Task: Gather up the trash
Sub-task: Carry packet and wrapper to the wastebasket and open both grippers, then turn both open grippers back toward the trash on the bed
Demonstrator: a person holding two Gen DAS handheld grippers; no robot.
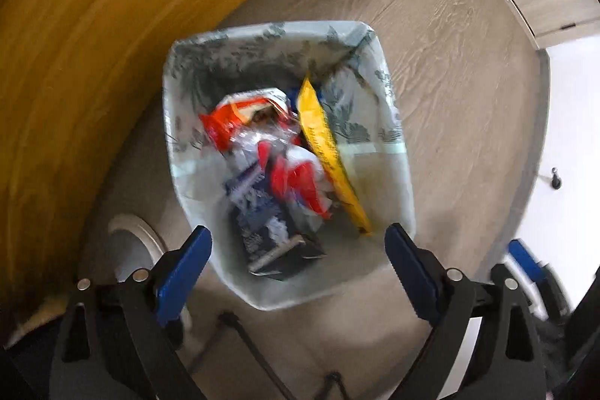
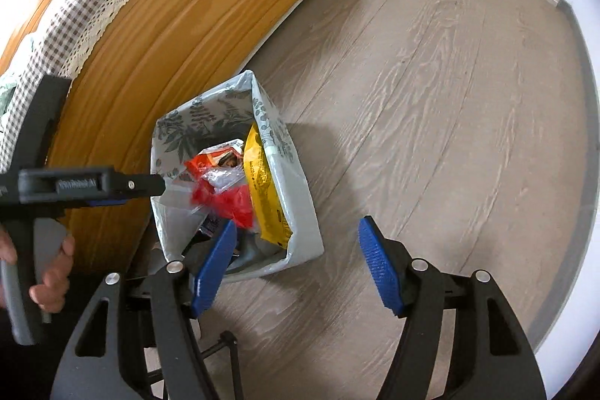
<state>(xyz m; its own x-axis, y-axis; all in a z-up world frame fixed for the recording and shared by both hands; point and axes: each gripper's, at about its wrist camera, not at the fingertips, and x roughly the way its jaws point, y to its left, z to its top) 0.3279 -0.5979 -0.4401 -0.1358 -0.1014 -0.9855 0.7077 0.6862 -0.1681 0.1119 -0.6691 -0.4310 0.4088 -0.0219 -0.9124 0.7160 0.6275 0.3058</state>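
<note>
Yellow wrapper (image 1: 330, 156) stands on end in bin (image 1: 262, 40); both tools spread, empty

No text can be read for certain; dark print on the yellow packet (image 2: 262, 192) in the bin (image 2: 300, 212), at five o'clock on it, is too small; white lettering on the dark blue carton (image 1: 262, 212) is blurred; embossed marking on the left gripper's (image 2: 112, 186) black bar is illegible.

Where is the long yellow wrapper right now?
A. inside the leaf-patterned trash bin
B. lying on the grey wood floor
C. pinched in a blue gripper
A: the long yellow wrapper leans against one wall inside the leaf-patterned trash bin, among red and white wrappers.
</note>
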